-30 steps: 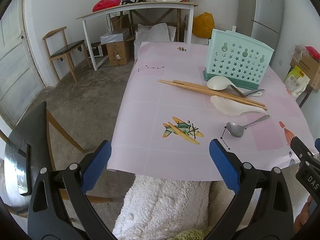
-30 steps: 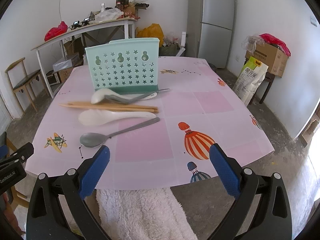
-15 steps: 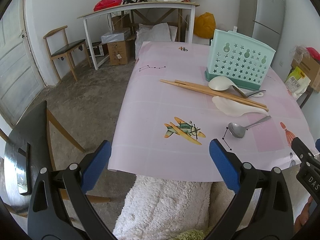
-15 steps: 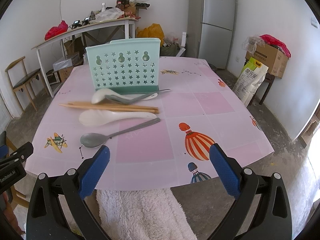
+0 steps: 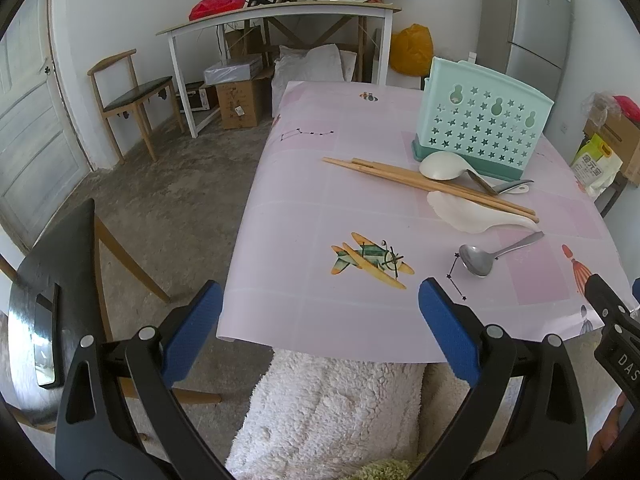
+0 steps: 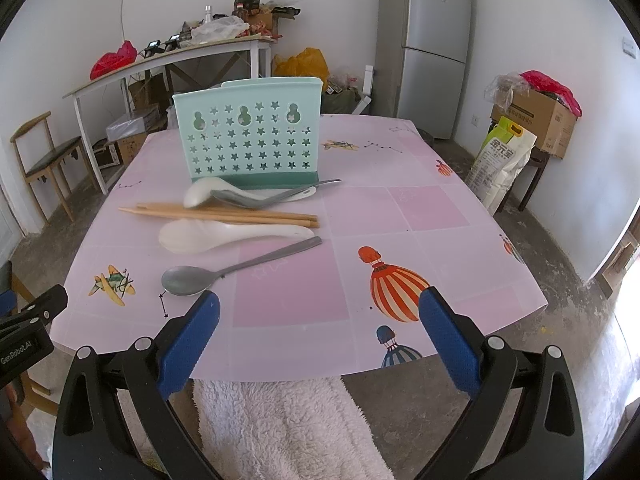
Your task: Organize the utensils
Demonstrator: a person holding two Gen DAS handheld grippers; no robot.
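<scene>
Both claws, L & R, agape, empty.

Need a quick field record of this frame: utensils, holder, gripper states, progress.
surface: table with pink printed cloth
holder: mint star-cut utensil holder, upright at the table's far side, no utensil visibly in it
chopsticks: wooden chopsticks lying flat in front of holder
white spoons: far white spoon by holder base; near white spoon beside the chopsticks
metal spoons: near metal spoon; far metal spoon across far white spoon
left hand-held gripper: open, empty
right hand-held gripper: open, empty
progress: nothing picked up yet
</scene>
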